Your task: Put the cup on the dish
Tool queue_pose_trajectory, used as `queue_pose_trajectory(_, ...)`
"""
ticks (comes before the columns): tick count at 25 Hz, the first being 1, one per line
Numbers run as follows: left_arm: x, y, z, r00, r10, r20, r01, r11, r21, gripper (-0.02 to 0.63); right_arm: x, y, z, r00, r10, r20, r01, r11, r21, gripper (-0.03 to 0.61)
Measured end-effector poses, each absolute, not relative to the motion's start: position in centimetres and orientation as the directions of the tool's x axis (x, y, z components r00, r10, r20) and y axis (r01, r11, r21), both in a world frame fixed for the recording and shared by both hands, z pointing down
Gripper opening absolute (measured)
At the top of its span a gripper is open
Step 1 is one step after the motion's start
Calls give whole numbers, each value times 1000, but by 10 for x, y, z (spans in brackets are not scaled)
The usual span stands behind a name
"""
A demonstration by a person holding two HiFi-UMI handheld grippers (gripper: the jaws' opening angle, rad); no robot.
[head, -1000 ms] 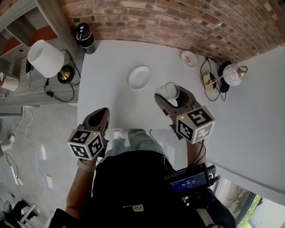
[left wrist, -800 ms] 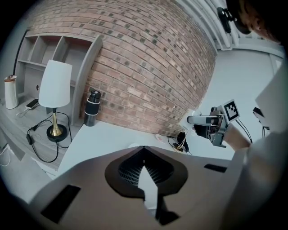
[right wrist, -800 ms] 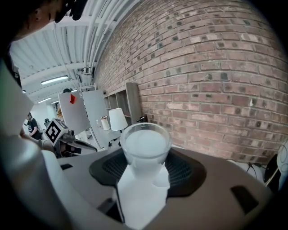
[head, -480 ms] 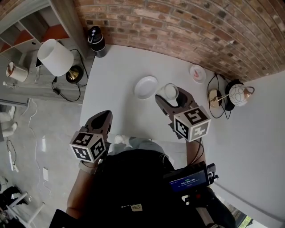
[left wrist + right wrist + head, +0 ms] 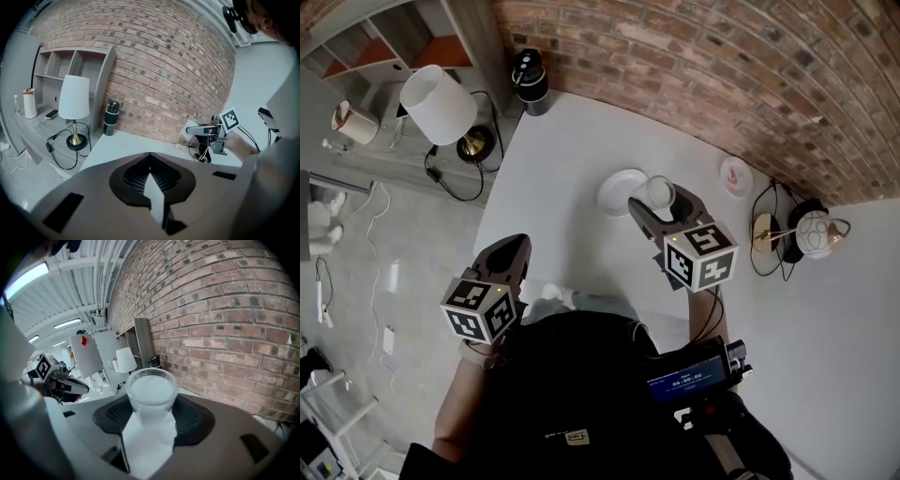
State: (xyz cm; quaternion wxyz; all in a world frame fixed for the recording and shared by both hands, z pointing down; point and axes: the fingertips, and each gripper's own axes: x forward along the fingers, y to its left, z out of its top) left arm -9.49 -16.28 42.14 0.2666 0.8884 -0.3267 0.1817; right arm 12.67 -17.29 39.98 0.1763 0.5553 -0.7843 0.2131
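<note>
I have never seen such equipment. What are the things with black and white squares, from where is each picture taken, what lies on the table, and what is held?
There is no robot: a person at a white table holds a two-jaw gripper in each hand, each with a marker cube. One picture comes from a camera on the person's head, looking down. The other two come from cameras on the grippers, looking along their jaws. The right gripper is closed on a pale cup, close beside an empty white dish. The left gripper is shut and empty, near the table's front edge. Farther back stand a black flask and a small plate.
</note>
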Motion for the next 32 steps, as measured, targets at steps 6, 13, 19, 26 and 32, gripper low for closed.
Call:
queue_pose_trajectory(6, -104, -159, 425, 690, -507, 516, -710, -612, 348, 5, 125, -184, 424, -348, -765, 542, -936, 320, -149, 262)
queue_pose_trajectory(13, -108, -153, 430, 654, -523, 547, -743, -578, 336, 5, 127, -193, 456, -363, -730, 579, -928, 338, -155, 262)
queue_pose_trajectory(19, -110, -153, 433, 631, -534, 562, -763, -558, 327, 5, 129, -202, 483, -363, -700, 615, -925, 351, -146, 262)
queue_pose_trajectory(26, -115, -153, 440, 606, -541, 583, -784, -530, 323, 5, 131, -211, 516, -358, -670, 651, -924, 355, -143, 262)
queue_pose_trajectory(32, -119, -154, 444, 588, -543, 600, -798, -511, 320, 5, 132, -218, 546, -335, -653, 680, -927, 356, -114, 262)
